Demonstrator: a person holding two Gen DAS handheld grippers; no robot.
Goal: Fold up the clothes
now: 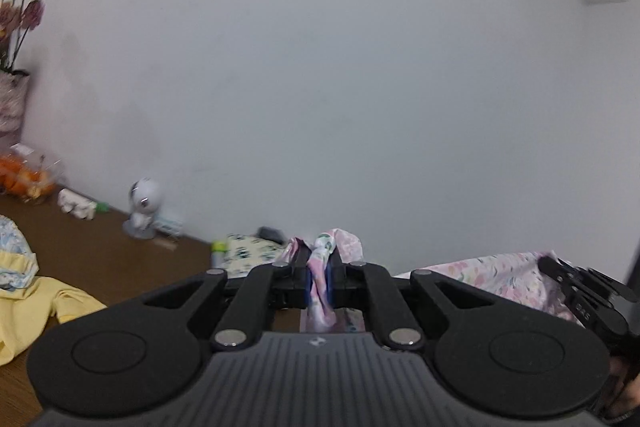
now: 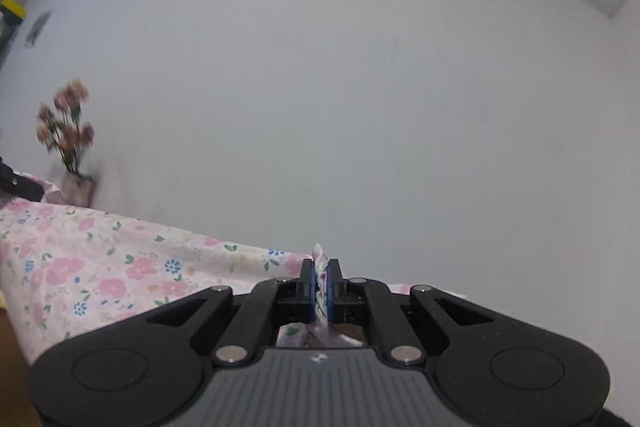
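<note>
Above the brown table (image 1: 120, 251), left gripper (image 1: 319, 277) and right gripper (image 2: 320, 291) each clamped tight on a bunched corner of the pink floral garment (image 2: 100, 267), holding its top edge stretched between them, probably so it hangs flat for folding.

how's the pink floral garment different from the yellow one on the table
The pink floral garment is printed with flowers; the yellow garment looks plain. The floral one is held up, pinched by the left tool and the right tool, its edge stretched between them; the yellow one lies crumpled and untouched on the brown table. Both are light, unfolded fabric.
</note>
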